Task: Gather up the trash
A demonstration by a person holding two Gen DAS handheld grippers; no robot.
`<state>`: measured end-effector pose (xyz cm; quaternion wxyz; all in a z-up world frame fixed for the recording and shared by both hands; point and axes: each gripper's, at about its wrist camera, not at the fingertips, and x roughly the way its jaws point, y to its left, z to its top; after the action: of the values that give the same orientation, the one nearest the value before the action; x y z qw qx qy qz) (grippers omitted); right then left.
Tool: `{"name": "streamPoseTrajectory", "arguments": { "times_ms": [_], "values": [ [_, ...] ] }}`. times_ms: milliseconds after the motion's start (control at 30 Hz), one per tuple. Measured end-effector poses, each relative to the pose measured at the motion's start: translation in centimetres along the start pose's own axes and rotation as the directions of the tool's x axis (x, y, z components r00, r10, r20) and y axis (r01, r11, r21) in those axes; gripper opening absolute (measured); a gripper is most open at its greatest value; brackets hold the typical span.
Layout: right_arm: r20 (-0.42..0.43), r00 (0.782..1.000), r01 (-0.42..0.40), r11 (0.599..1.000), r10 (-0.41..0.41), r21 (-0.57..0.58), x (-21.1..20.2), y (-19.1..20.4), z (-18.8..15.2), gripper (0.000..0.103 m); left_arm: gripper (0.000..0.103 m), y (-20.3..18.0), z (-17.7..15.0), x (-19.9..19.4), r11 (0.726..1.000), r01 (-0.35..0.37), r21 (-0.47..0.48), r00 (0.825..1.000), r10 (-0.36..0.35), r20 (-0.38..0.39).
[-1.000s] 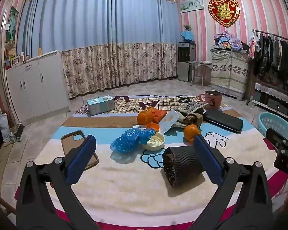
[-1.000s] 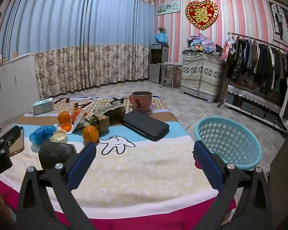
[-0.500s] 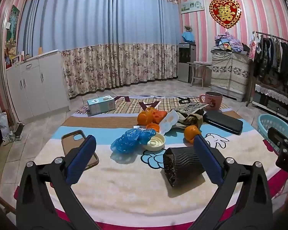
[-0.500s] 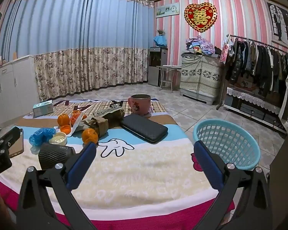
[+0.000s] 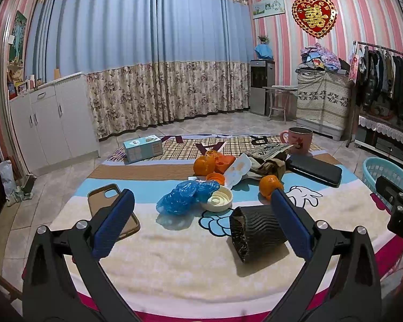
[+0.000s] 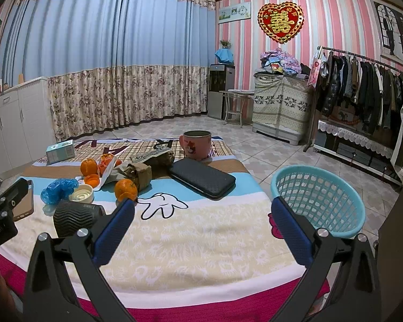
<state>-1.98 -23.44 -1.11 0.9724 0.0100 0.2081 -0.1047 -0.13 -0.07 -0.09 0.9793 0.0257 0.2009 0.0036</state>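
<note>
Trash on blanket-covered worktop (image 5: 190, 257), both grippers hovering.
Left gripper (image 5: 201, 209) and right gripper (image 6: 202, 217): jaws apart, empty. Black ribbed cup (image 5: 258, 230) toppled beside blue plastic bag (image 5: 185, 197); turquoise basket (image 6: 319, 201) right of worktop.

Pink striped walls (image 6: 333, 13), blue curtains (image 5: 137, 26), tiled floor (image 6: 268, 155), white cabinets (image 5: 53, 118), clothes rack (image 6: 362, 86)
</note>
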Motion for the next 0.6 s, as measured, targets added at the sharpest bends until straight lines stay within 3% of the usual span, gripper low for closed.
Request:
{"name": "streamPoseTrajectory", "arguments": {
  "times_ms": [600],
  "values": [
    [-0.002,1.000,-0.002,1.000,0.002,0.003,0.06,-0.05,-0.01,0.099,0.098,-0.22,-0.18,0.34,1.000,-0.006,0.009,1.000,0.006,-0.001]
  ]
}}
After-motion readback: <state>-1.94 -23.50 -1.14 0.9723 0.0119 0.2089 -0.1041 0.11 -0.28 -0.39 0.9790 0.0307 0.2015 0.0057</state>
